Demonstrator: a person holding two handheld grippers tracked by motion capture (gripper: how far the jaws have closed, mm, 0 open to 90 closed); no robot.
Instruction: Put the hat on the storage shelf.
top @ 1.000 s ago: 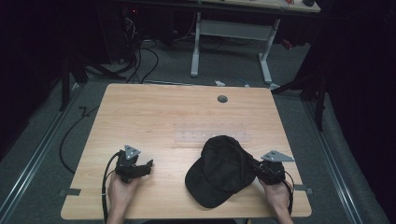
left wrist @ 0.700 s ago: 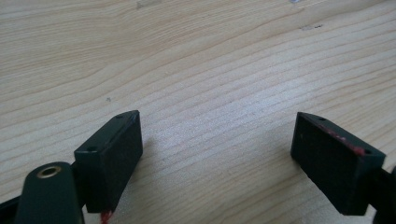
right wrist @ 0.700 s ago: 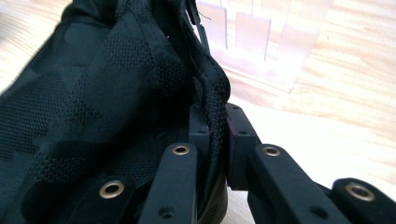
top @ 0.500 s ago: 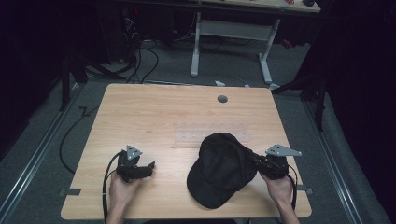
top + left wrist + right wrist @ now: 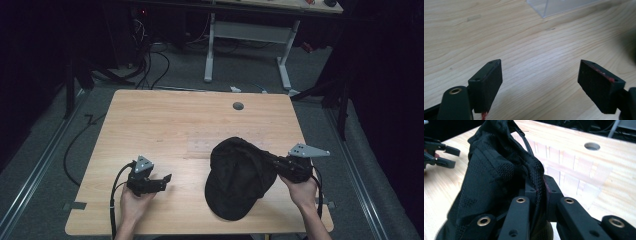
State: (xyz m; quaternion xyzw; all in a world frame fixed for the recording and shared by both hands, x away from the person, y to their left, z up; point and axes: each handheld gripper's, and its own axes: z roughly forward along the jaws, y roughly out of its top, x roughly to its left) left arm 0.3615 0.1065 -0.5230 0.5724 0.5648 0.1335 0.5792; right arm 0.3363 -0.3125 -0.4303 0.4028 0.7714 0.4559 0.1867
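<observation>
A black cap [image 5: 240,175] lies on the wooden table [image 5: 165,120] at the front right, with its right edge lifted. My right gripper [image 5: 277,165] is shut on that edge; in the right gripper view the mesh fabric [image 5: 494,182] is pinched between the jaws of this gripper [image 5: 540,185]. My left gripper [image 5: 167,179] rests low at the front left, apart from the cap and pointing right. In its own view, my left gripper [image 5: 540,82] stands open over bare wood. Its jaws have just been closing slightly, with nothing between them.
A clear plastic tray [image 5: 207,146] with dividers lies flat on the table just behind the cap; I also see this tray [image 5: 574,167] past my right jaws. A round cable hole [image 5: 238,106] sits near the far edge. Cables and desk legs are on the floor beyond.
My right gripper has risen with the cap's edge in it, so the cap tilts up more on its right side. The left hand has stayed put.
</observation>
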